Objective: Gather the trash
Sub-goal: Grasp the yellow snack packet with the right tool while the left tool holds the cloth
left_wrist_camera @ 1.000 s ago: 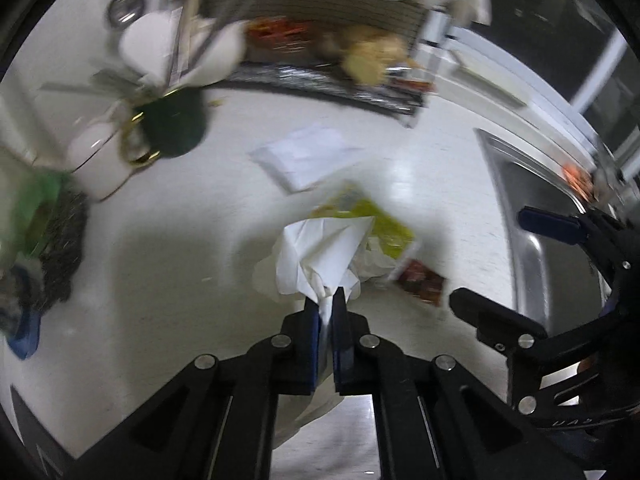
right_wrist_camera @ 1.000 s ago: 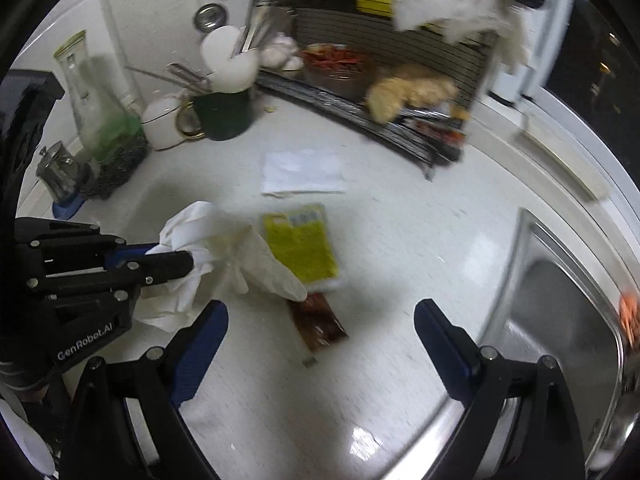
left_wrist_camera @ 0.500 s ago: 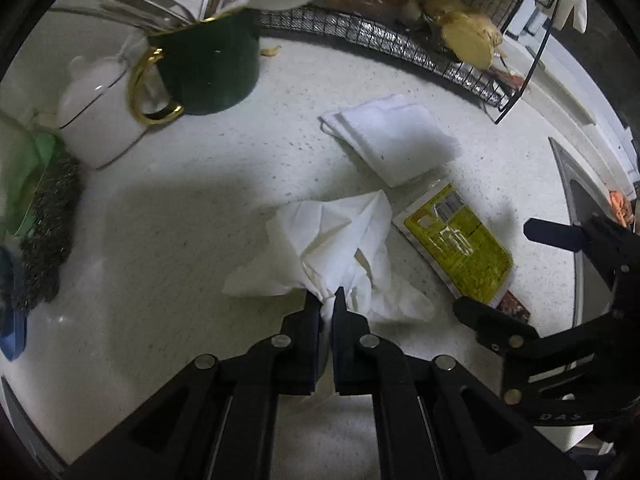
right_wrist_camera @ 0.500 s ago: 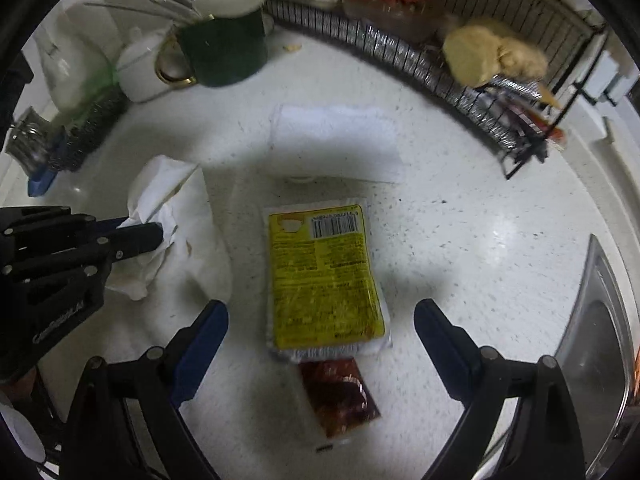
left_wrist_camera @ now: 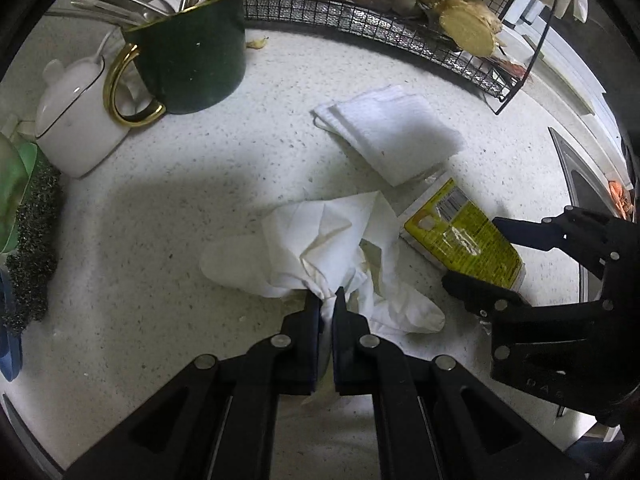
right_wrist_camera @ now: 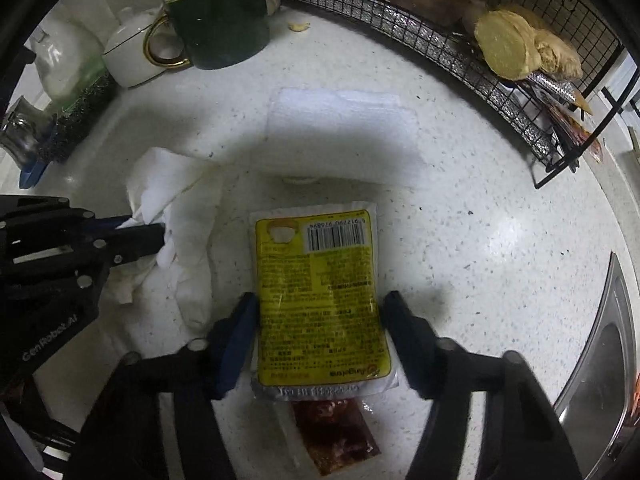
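The crumpled white tissue [left_wrist_camera: 328, 248] lies on the speckled counter [left_wrist_camera: 160, 240] with a twist of it pinched in your left gripper [left_wrist_camera: 328, 300], and just to its right the yellow packet [right_wrist_camera: 320, 292] sits between the spread fingers of your right gripper [right_wrist_camera: 320, 312], which grips nothing. The packet shows a barcode, but its small print is too fine to read. Near you, a dark red sachet [right_wrist_camera: 332, 436] is half hidden under the packet's near edge, and "GenRobot.AI" reads on the left gripper's side.

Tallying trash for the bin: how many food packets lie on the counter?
2. The yellow packet lies flat between the right tool's open fingers; the dark red sachet lies just below it, partly tucked under. Others may be hidden.
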### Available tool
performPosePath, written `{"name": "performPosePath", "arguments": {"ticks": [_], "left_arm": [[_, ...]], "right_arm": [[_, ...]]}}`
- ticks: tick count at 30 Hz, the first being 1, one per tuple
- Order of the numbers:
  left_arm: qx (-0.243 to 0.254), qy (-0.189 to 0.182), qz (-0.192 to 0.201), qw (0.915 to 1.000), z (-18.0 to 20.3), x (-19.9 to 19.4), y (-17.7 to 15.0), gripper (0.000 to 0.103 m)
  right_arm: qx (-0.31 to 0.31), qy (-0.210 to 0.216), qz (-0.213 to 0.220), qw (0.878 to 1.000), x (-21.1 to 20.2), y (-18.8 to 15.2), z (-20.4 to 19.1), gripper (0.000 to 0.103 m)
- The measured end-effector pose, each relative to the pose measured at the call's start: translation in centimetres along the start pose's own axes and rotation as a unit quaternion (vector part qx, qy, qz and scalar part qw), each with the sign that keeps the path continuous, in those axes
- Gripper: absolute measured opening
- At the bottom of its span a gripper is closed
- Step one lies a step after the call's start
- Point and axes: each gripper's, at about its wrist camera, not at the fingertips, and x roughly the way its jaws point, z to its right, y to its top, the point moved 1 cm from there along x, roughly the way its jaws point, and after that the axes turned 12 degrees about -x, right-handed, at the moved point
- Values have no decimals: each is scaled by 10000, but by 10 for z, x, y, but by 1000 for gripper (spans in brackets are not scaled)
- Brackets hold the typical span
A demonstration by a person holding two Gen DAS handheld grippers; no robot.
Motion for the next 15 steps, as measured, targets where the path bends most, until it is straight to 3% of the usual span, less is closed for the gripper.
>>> {"name": "performPosePath", "arguments": {"ticks": [6, 15], "left_arm": [[94, 48, 54, 9999, 10, -5, -9, 4], [522, -195, 232, 9982, 50, -32, -30, 4]], "right_arm": [[155, 154, 177, 9996, -9, -17, -1, 43], [474, -96, 593, 9971, -53, -47, 0, 42]]}}
